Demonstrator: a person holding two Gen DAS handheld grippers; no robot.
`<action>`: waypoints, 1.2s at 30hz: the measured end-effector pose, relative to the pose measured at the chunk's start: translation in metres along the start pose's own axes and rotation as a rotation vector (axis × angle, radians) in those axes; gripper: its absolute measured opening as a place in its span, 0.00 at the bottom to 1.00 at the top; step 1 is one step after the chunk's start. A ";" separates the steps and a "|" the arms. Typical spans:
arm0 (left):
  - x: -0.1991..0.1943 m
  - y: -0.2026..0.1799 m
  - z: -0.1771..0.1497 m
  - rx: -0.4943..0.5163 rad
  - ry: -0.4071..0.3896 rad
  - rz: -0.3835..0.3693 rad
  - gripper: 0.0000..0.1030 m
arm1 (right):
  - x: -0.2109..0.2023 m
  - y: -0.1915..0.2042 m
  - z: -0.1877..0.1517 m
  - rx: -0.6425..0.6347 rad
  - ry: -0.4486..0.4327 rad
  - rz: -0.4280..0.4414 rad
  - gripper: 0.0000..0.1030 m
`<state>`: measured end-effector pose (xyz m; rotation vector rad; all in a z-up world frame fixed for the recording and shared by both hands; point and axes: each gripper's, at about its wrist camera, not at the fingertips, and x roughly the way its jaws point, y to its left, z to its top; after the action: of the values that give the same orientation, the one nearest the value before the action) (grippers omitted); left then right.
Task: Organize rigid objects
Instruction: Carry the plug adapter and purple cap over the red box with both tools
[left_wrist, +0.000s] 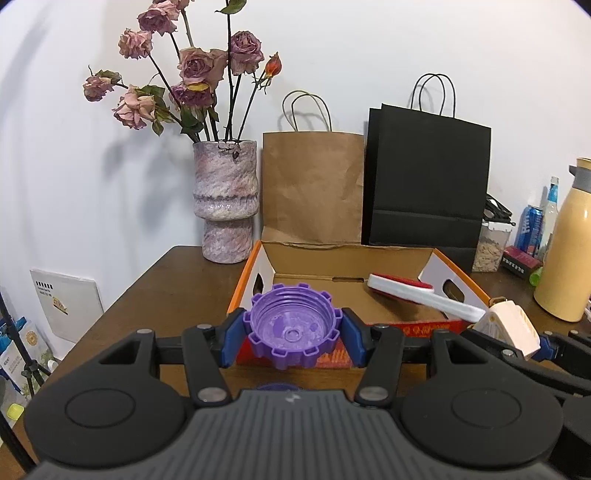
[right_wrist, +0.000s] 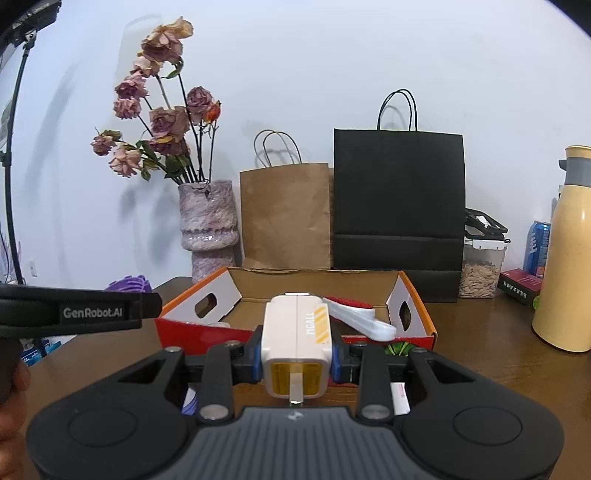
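My left gripper (left_wrist: 293, 334) is shut on a purple toothed cap (left_wrist: 293, 328), held hollow side toward the camera just before the near wall of an open orange cardboard box (left_wrist: 458, 277). My right gripper (right_wrist: 295, 356) is shut on a white charger plug (right_wrist: 295, 343) with yellow stripes, in front of the same box (right_wrist: 417, 295). A white and red brush (left_wrist: 417, 293) lies inside the box, its handle resting on the near right rim; the brush (right_wrist: 360, 315) shows in the right wrist view too. The plug (left_wrist: 511, 326) appears at the right in the left wrist view.
A vase of dried roses (left_wrist: 225, 199), a brown paper bag (left_wrist: 312, 188) and a black bag (left_wrist: 428, 177) stand behind the box on the wooden table (left_wrist: 155, 295). A yellow flask (right_wrist: 565, 258), a can, a seed jar (right_wrist: 480, 269) and a small dark box sit right.
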<state>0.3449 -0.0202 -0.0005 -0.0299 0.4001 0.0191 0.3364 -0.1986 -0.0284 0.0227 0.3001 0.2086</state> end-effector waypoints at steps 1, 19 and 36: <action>0.003 0.000 0.001 -0.004 0.000 0.000 0.54 | 0.004 0.000 0.001 0.002 0.001 -0.001 0.30; 0.055 -0.004 0.025 -0.030 -0.009 0.010 0.54 | 0.062 -0.012 0.017 0.020 0.006 -0.017 0.30; 0.100 -0.005 0.041 -0.036 -0.001 0.018 0.54 | 0.112 -0.021 0.036 0.033 0.008 -0.031 0.30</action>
<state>0.4525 -0.0225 -0.0018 -0.0620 0.3988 0.0443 0.4561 -0.1953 -0.0281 0.0493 0.3118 0.1726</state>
